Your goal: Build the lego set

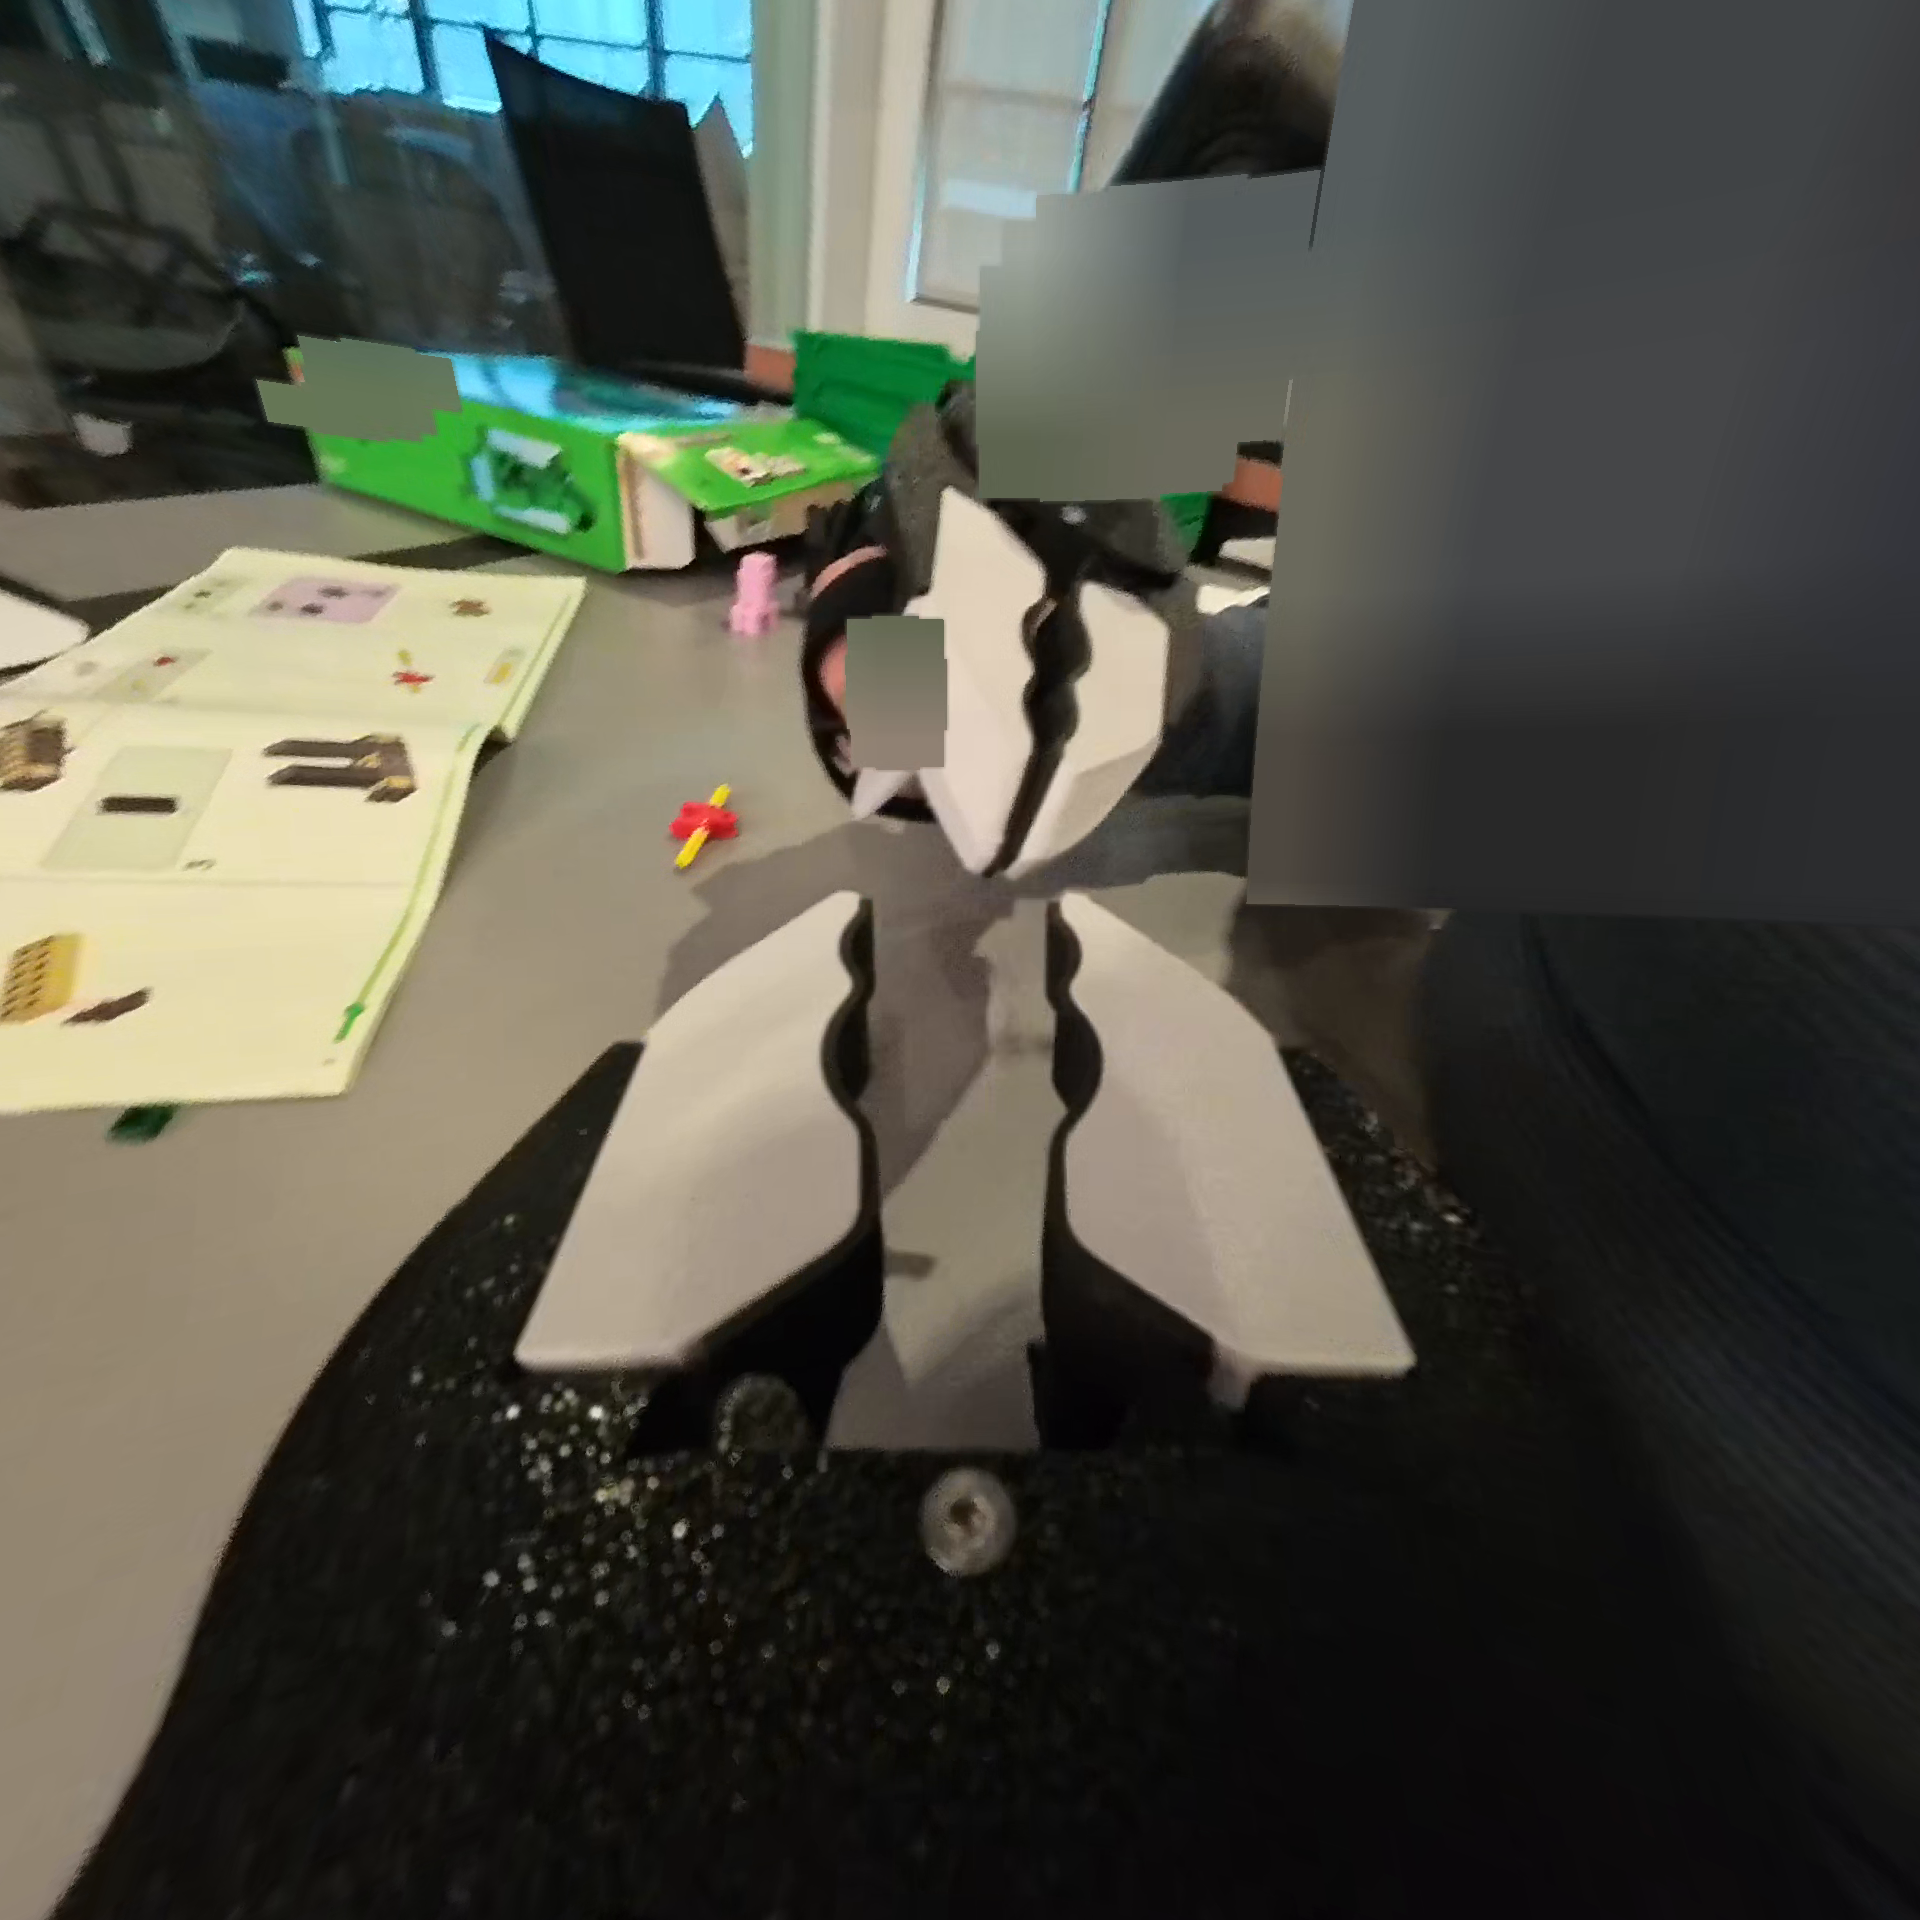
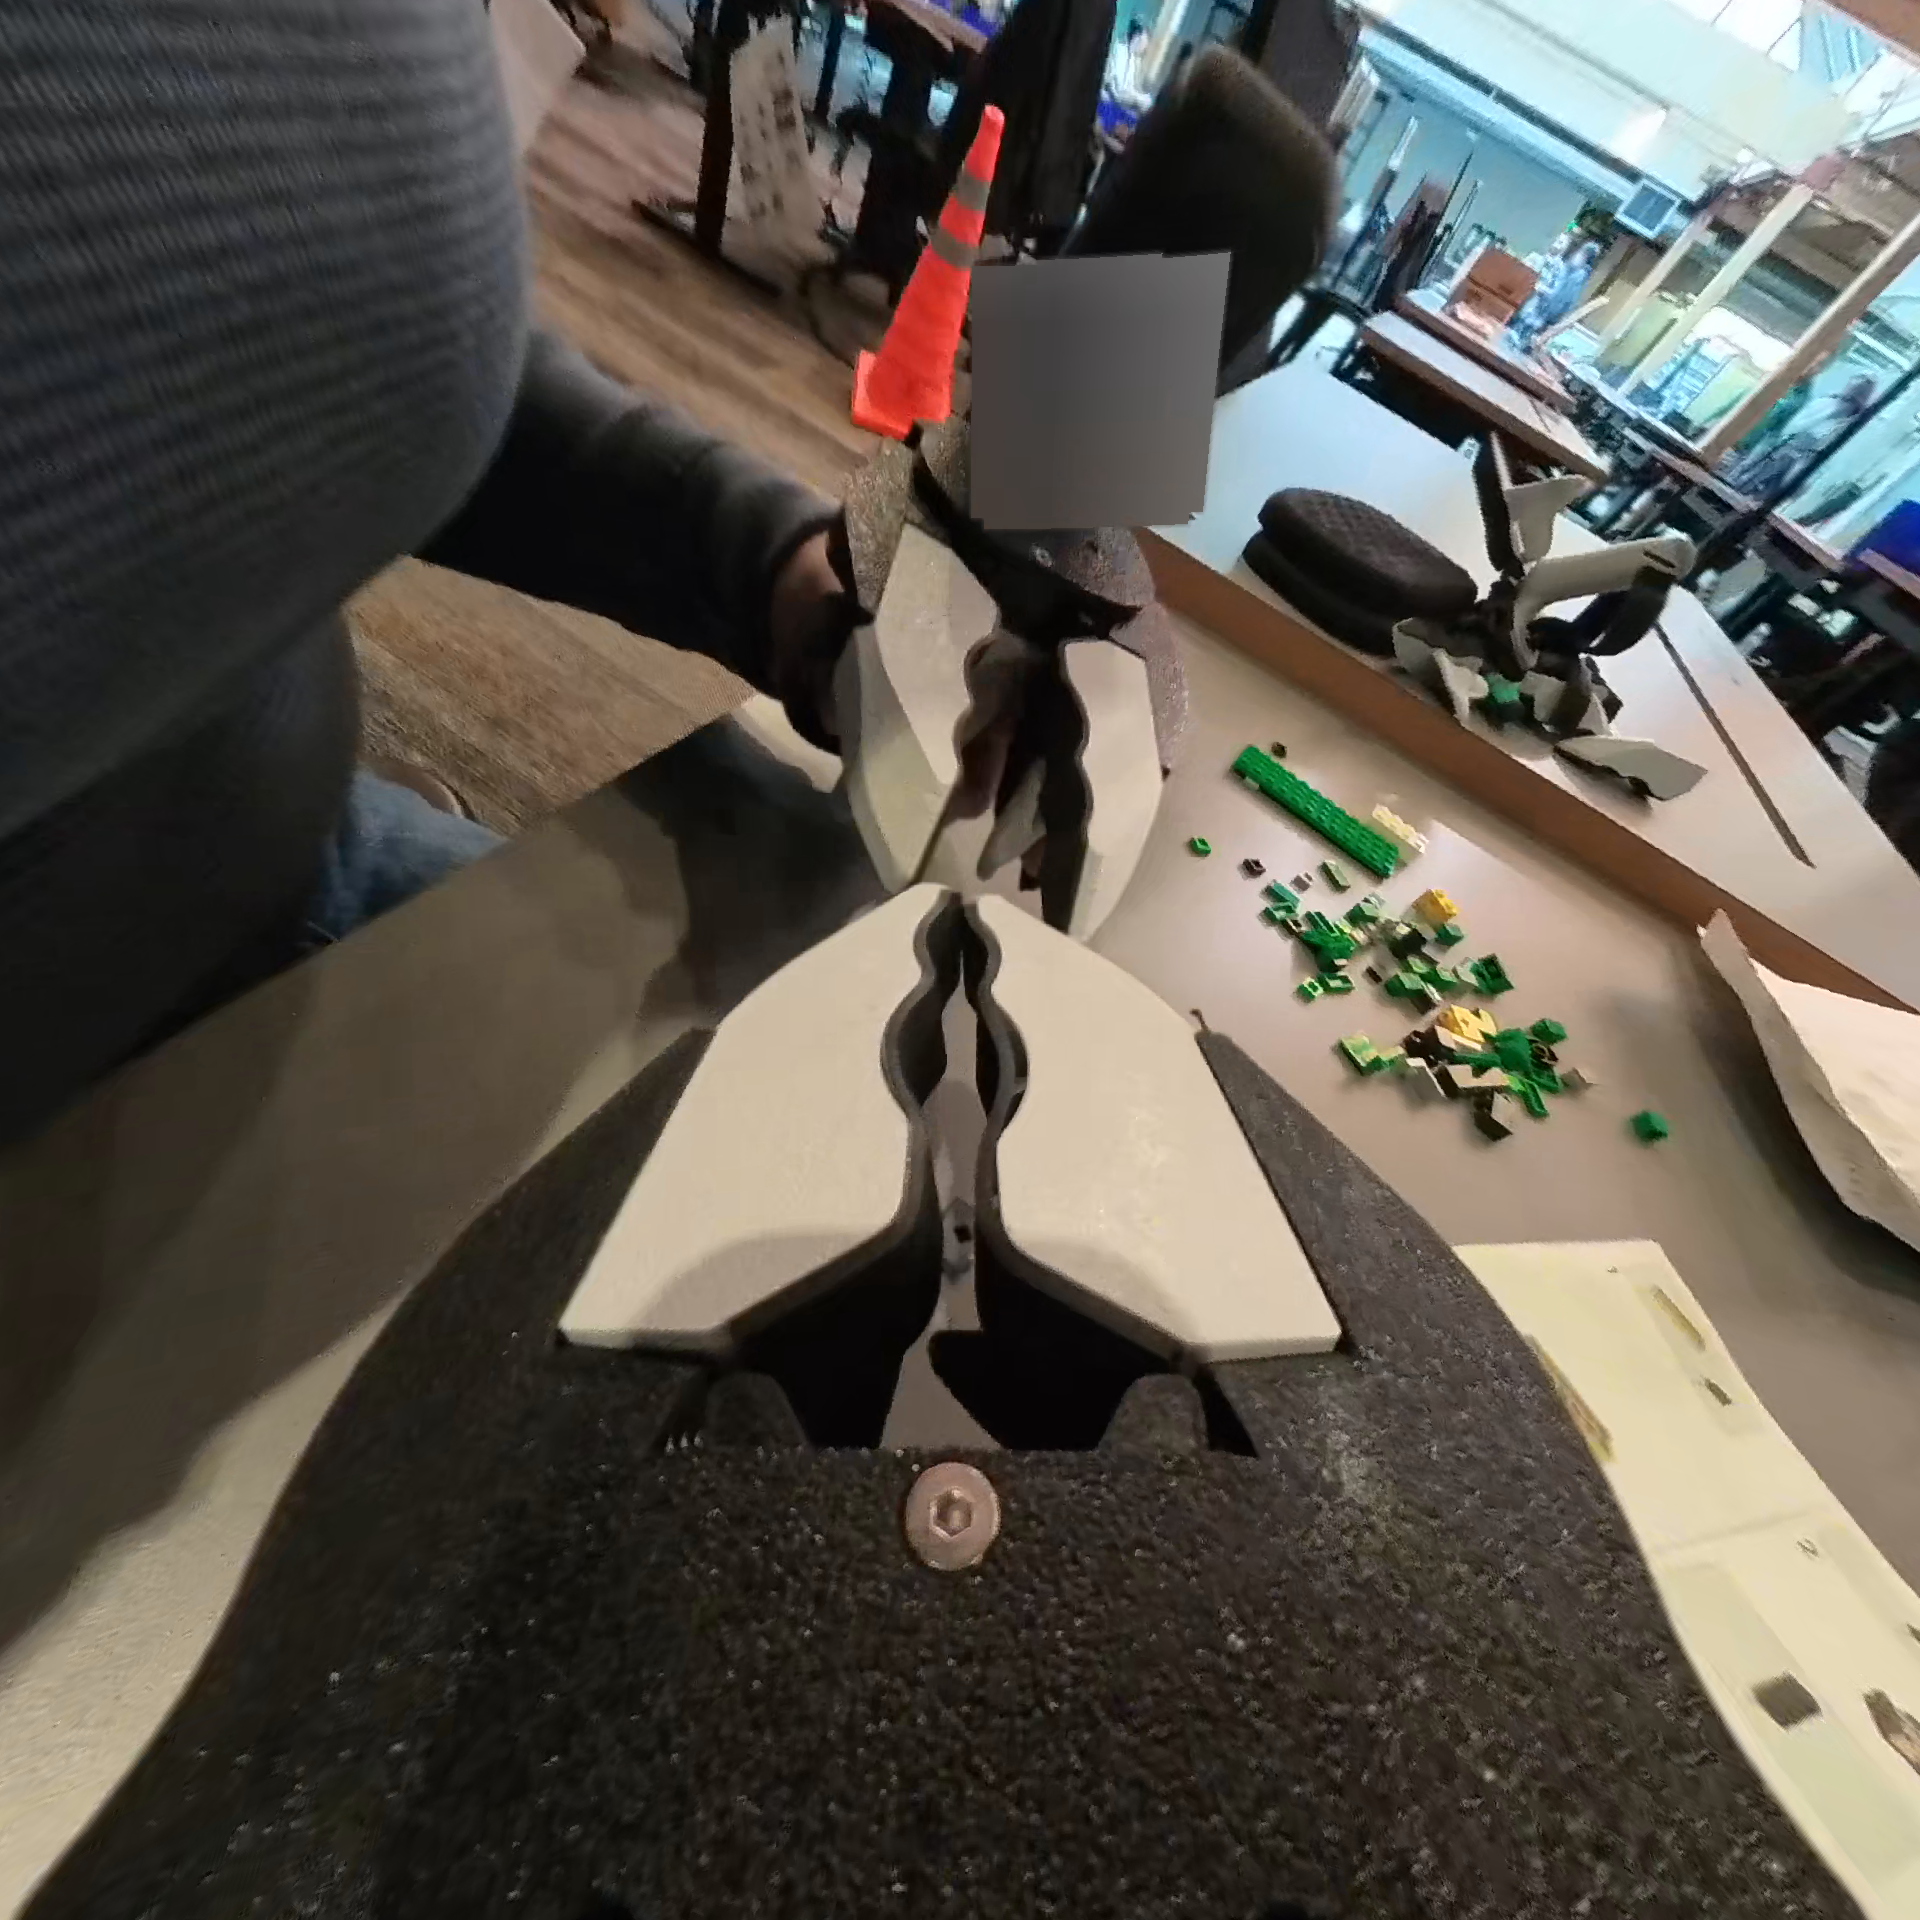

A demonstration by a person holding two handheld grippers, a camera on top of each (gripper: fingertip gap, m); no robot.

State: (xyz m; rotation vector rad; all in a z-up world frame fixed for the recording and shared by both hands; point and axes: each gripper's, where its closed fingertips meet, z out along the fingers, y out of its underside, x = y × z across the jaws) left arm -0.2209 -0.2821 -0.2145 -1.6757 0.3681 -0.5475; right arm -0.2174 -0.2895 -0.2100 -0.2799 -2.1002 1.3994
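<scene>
In the left wrist view my left gripper (image 1: 956, 914) is open over the grey table (image 1: 156, 1299), with nothing clearly between its fingers. My right gripper (image 1: 997, 717) faces it tip to tip, just beyond. In the right wrist view my right gripper (image 2: 956, 899) is shut; only a thin dark sliver shows between its pads, and I cannot tell what it is. The left gripper (image 2: 1003, 790) hangs open right in front of it. Loose green lego pieces (image 2: 1403, 966) and a long green plate (image 2: 1314, 810) lie to the right. A red and yellow piece (image 1: 704, 821) lies left of the grippers.
An open instruction booklet (image 1: 208, 779) lies at the left; it also shows in the right wrist view (image 2: 1714, 1558). A green lego box (image 1: 540, 468) and a pink figure (image 1: 756, 594) sit behind. A torn paper bag (image 2: 1829, 1081), a headset (image 2: 1538, 613) and a person's sweater (image 2: 208, 416) are nearby. Less than 4 cm separates the two grippers' tips.
</scene>
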